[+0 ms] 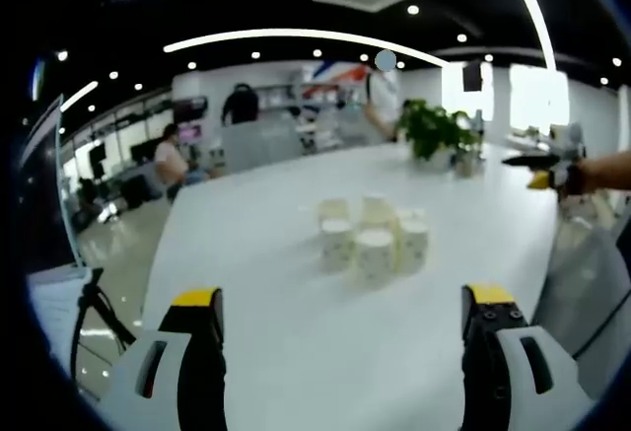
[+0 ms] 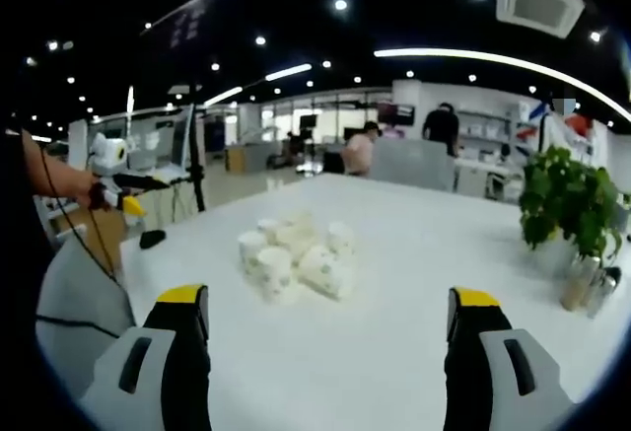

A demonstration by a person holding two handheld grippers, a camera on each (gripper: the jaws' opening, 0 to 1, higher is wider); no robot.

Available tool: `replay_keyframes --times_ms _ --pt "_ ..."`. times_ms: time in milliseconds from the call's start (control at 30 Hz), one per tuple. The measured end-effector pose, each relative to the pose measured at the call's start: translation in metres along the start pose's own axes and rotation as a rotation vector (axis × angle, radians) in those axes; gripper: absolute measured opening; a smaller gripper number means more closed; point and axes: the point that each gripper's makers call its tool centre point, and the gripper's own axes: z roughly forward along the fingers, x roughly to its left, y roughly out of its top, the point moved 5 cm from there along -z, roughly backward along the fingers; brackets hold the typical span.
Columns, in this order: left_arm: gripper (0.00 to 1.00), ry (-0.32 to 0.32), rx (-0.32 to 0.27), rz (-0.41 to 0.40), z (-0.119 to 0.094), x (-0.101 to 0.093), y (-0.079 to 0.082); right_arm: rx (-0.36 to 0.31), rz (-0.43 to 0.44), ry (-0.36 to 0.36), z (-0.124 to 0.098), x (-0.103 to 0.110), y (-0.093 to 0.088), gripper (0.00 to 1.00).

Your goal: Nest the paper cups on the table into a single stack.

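Observation:
Several white paper cups (image 1: 375,239) with small printed dots stand huddled together in the middle of a white table (image 1: 296,352). In the right gripper view the same cluster (image 2: 296,253) sits ahead, and the cup at its near right (image 2: 330,273) looks tipped over. My left gripper (image 1: 345,298) is open, its yellow-tipped jaws wide apart with nothing between them, short of the cups. My right gripper (image 2: 328,298) is open and empty too, facing the cups from another side. Each gripper also shows in the other's view, held in a hand off the table's edge (image 1: 540,167) (image 2: 123,194).
A potted green plant (image 1: 434,130) (image 2: 567,199) stands near the table's far end, with a glass jar (image 2: 587,283) beside it. People sit and stand at desks (image 1: 173,160) beyond the table. A tripod (image 1: 94,303) stands off the table's left side.

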Motion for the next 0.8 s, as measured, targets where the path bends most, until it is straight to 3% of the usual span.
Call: replay_keyframes --times_ms 400,800 --pt "0.98 0.003 -0.031 -0.018 0.001 0.0 0.014 -0.015 0.003 0.013 0.0 0.006 -0.003 1.0" --pt "0.98 -0.013 -0.08 0.003 0.003 -0.009 0.02 -0.011 -0.027 0.075 0.027 0.021 0.001 1.0"
